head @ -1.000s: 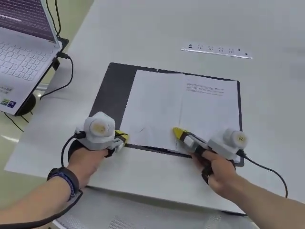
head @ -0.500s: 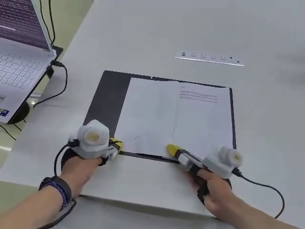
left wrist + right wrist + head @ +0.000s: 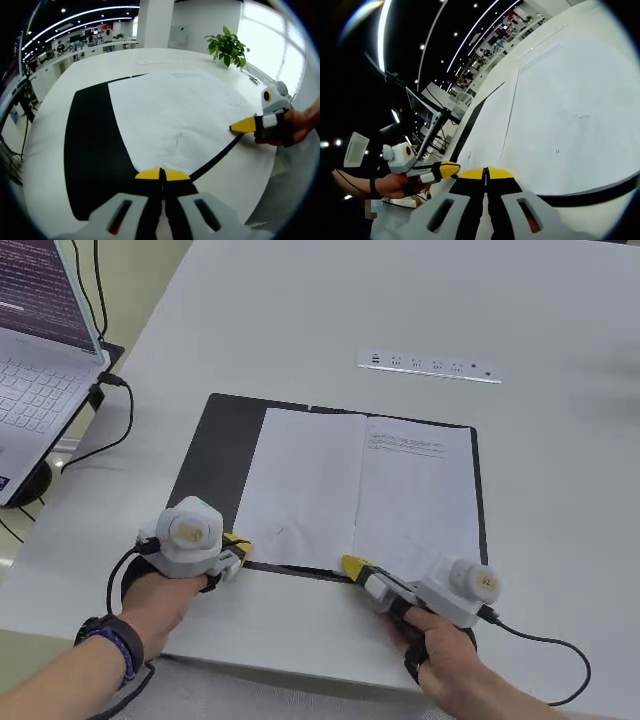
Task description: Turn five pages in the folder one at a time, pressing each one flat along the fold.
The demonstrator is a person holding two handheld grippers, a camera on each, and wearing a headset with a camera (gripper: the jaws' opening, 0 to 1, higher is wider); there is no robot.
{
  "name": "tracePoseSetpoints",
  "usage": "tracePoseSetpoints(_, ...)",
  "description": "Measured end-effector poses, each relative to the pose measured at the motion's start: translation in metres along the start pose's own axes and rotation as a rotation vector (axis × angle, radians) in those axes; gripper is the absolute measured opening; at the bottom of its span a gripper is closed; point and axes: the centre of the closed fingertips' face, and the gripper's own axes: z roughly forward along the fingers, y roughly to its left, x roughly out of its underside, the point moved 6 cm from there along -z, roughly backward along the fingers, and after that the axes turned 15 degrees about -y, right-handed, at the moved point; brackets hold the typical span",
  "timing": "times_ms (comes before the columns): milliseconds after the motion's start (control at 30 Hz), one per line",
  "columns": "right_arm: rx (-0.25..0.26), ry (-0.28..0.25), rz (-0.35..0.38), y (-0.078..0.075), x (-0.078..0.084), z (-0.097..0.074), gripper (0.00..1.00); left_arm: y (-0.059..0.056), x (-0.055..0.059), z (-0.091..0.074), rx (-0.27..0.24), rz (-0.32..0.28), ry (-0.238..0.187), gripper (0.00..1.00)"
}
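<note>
Camera placement, three views.
My headset looks down on the folder (image 3: pixel 330 490); both gripper cameras skim low over its near edge, sharing its pages.

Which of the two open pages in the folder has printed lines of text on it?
The right-hand page: it bears lines of print near its top edge, while the left-hand page is almost blank.

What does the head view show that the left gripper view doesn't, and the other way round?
The head view takes in the left hand gripping the left tool, a dark wristband and the keys of a laptop. The left gripper view adds a potted plant, bright windows and ceiling lights in the room behind. Both share the open folder with its white pages, the white table, and the right tool, its yellow tip at the pages' near edge.
</note>
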Motion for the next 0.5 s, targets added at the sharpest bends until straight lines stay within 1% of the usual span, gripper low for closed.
tracePoseSetpoints(200,0.005,0.000,-0.001,0.0010,0.0001,-0.0005,0.00,0.0007,0.0001,-0.0006,0.003,-0.003,0.006,0.00)
tracePoseSetpoints(300,0.005,0.004,-0.001,0.0013,0.0002,-0.0005,0.00,0.0008,0.0009,-0.0010,0.004,0.002,0.002,0.00)
tracePoseSetpoints(400,0.007,0.009,0.009,0.0010,-0.0006,-0.0002,0.00,0.0007,0.0008,-0.0012,-0.003,0.000,0.007,0.00)
tracePoseSetpoints(433,0.007,0.013,0.009,0.0015,-0.0009,0.0000,0.00,0.0009,0.0007,-0.0012,-0.009,-0.012,0.008,0.00)
tracePoseSetpoints(467,0.005,0.017,0.008,0.0027,-0.0011,0.0000,0.00,0.0009,0.0005,-0.0015,-0.023,-0.050,0.008,0.00)
tracePoseSetpoints(500,0.005,0.022,0.004,0.0035,-0.0013,0.0001,0.00,0.0009,0.0005,-0.0017,-0.027,-0.061,0.008,0.00)
